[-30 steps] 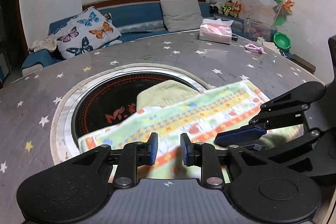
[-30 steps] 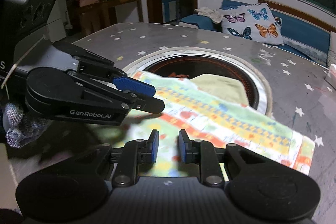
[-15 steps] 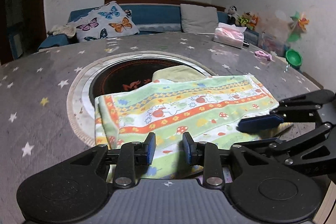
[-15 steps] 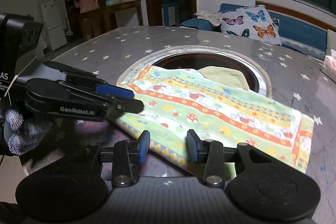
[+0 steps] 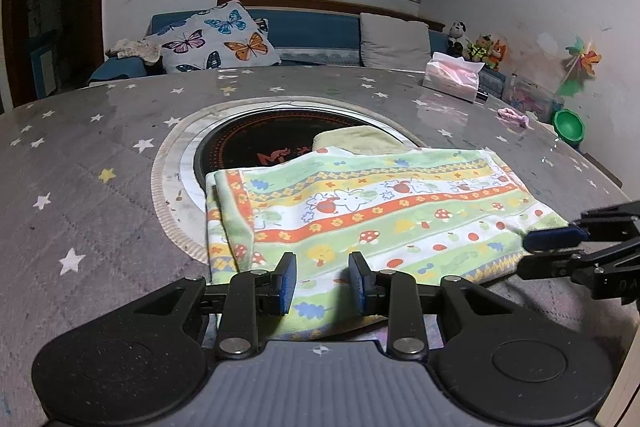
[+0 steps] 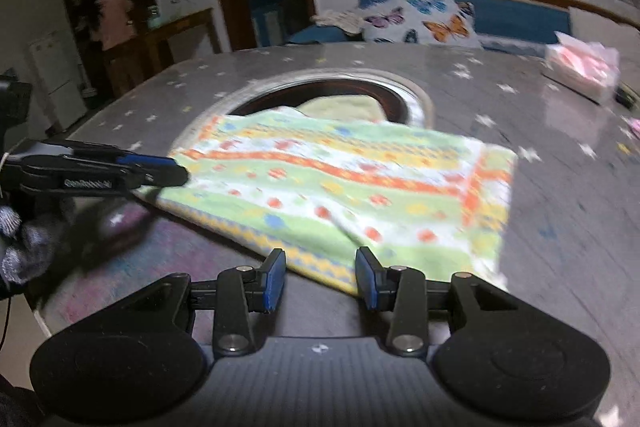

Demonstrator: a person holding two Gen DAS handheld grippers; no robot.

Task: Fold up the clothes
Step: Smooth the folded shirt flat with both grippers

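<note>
A colourful striped cloth (image 5: 372, 211) with mushroom prints lies folded flat on the round grey starred table (image 5: 80, 163), partly over the black centre hob (image 5: 256, 147). It also shows in the right wrist view (image 6: 344, 183). A pale yellow cloth (image 5: 356, 141) lies behind it on the hob. My left gripper (image 5: 322, 283) is open and empty just above the cloth's near edge. My right gripper (image 6: 321, 279) is open and empty at the cloth's near edge; it shows at the right of the left wrist view (image 5: 560, 243). The left gripper shows in the right wrist view (image 6: 160, 171) at the cloth's left corner.
A tissue pack (image 5: 452, 77) and a pink item (image 5: 512, 115) lie at the table's far right. A green bowl (image 5: 568, 125), toys and a sofa with a butterfly cushion (image 5: 216, 41) stand behind. A person (image 6: 114, 27) stands in the far room.
Both grippers have opened and let go of the cloth, which now lies flat. Both have drawn back towards the table's near edge, and the right gripper has moved away to the right.
</note>
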